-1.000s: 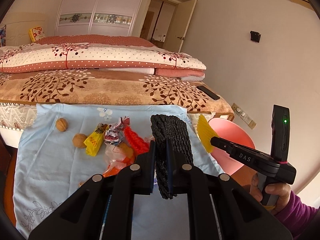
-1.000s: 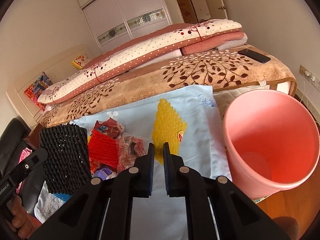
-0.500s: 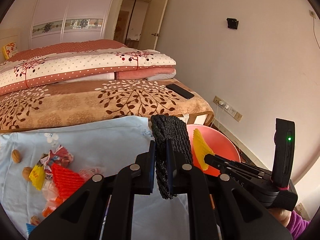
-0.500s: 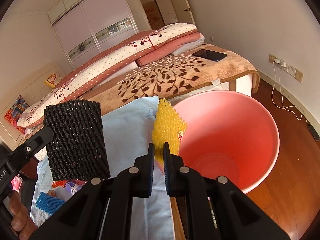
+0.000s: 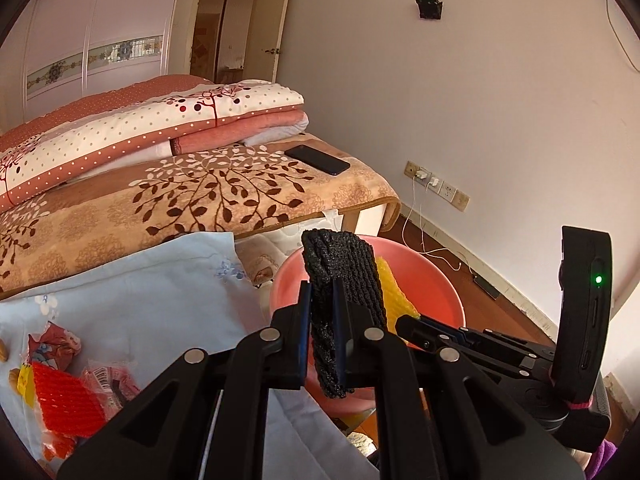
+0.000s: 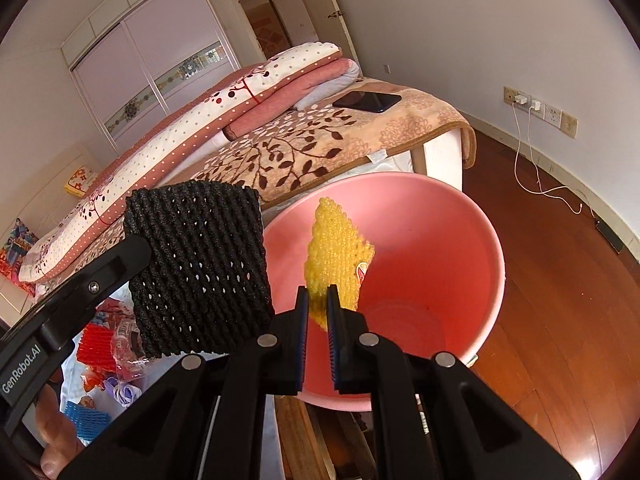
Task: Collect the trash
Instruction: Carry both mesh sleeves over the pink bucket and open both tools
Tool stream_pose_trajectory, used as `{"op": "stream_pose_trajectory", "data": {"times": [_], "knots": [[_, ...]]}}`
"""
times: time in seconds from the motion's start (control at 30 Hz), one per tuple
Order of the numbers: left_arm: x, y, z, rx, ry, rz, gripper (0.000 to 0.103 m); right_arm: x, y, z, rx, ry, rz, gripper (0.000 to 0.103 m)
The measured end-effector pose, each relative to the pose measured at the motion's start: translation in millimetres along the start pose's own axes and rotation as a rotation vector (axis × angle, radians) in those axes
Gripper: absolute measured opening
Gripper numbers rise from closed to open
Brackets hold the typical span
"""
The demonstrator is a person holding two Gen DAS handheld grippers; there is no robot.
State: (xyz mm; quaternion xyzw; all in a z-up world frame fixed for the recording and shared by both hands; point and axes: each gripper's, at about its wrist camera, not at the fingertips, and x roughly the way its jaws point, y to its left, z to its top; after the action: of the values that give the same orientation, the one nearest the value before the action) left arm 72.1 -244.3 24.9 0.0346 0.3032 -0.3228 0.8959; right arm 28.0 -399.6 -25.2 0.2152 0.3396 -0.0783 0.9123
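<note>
My left gripper (image 5: 323, 292) is shut on a black foam net sleeve (image 5: 344, 276), held upright over the near left rim of the pink bin (image 5: 448, 292). In the right wrist view that black net sleeve (image 6: 200, 268) hangs at the bin's left edge. My right gripper (image 6: 318, 300) is shut on a yellow foam net (image 6: 336, 256), which stands above the mouth of the pink bin (image 6: 440, 240). The yellow net (image 5: 394, 300) shows behind the black sleeve in the left wrist view. More trash lies on the light blue cloth (image 5: 140, 292): a red foam net (image 5: 64, 404) and wrappers (image 5: 52, 344).
A bed with a leaf-patterned blanket (image 5: 208, 196) and folded quilts stands behind the cloth, with a black phone (image 5: 318, 159) on it. A blue foam net (image 6: 86, 418) lies at the lower left. Wood floor (image 6: 560, 320), wall sockets (image 6: 540, 112) and a charger cable are on the right.
Both grippers have swung to the right, from above the cloth to the pink bin, each carrying its net. The trash pile has slid to the left edge of both views.
</note>
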Motion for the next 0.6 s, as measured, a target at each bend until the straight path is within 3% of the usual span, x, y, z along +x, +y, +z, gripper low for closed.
{"op": "stream_pose_trajectory", "data": {"times": [0.47,0.6], "knots": [[29.5,-8.3,-0.4,-0.036,0.060,0.026,0.012,17.5,-21.4,3.0,0.023,0.048,0.007,0.009],[31.0,-0.4,-2.1,-0.077,0.082,0.030,0.032,24.0,-22.5,4.3,0.019,0.066,0.013,0.021]]}}
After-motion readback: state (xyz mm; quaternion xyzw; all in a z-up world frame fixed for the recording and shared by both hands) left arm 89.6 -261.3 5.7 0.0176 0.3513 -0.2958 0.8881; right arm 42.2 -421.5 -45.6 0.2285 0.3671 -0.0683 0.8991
